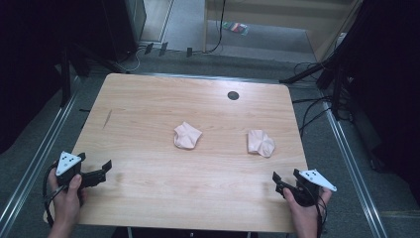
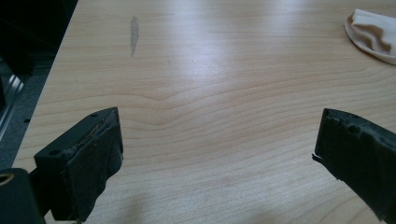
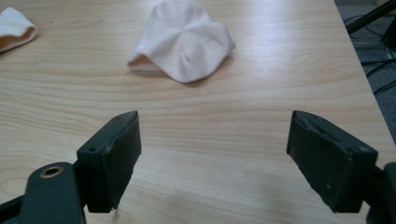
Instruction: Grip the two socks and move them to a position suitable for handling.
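Left gripper: the black two-jaw left gripper (image 1: 101, 168) sits at the table's near-left corner, about eight o'clock from the table's centre, held in the person's left hand (image 1: 67, 196); its jaws stand wide apart with bare wood between them.
Right gripper: the black two-jaw right gripper (image 1: 277, 181) sits at the near-right corner, about four o'clock, in the person's right hand (image 1: 304, 208); its jaws also gape, holding nothing.
Middle sock: a pale pink, crumpled fabric sock (image 1: 187, 136) lies near the table's centre, well apart from both grippers, toward two o'clock of the left gripper.
Right sock: a second pale pink crumpled sock (image 1: 261, 143) lies toward three o'clock of the first, apart from it, and at about eleven o'clock of the right gripper.
Table: light wooden tabletop (image 1: 148, 99) with rounded corners.
Table marks: a small dark round hole (image 1: 233, 95) at its far side, a grey streak (image 1: 107, 118) toward ten o'clock.
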{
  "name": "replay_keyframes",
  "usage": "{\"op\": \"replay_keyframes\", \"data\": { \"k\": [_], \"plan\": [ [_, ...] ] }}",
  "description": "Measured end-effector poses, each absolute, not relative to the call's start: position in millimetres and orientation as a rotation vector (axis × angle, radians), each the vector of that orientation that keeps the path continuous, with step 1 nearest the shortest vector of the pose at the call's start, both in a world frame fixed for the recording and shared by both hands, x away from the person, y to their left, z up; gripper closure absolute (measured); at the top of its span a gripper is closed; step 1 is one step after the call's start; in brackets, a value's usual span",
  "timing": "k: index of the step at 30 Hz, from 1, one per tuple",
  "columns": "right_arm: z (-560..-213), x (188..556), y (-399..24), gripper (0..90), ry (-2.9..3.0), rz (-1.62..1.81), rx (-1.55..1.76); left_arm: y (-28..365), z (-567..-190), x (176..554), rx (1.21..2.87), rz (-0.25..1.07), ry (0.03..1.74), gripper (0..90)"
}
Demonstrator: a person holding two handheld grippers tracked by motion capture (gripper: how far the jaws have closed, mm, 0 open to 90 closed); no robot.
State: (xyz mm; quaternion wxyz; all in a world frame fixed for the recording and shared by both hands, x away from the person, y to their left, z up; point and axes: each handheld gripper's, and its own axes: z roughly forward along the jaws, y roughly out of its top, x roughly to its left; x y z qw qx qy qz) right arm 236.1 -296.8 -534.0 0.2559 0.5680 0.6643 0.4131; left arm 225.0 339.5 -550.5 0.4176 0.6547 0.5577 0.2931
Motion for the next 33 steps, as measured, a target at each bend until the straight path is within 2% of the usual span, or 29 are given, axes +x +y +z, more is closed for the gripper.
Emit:
{"op": "replay_keyframes", "data": {
  "k": [7, 19, 33],
  "plan": [
    [-510.3, 241.3, -253.6, 21.0, 1.901, 1.176, 1.399, 340.1, -550.8, 226.3, 1.631, 0.724, 1.413, 1.0],
    [-482.8, 261.7, -204.2, 22.7, 2.001, 1.276, 1.288, 343.4, -550.9, 225.8, 1.606, 0.704, 1.415, 1.0],
    [-480.8, 288.4, -138.7, 22.8, 2.106, 1.335, 1.209, 344.1, -551.0, 227.3, 1.598, 0.689, 1.428, 1.0]
  ]
}}
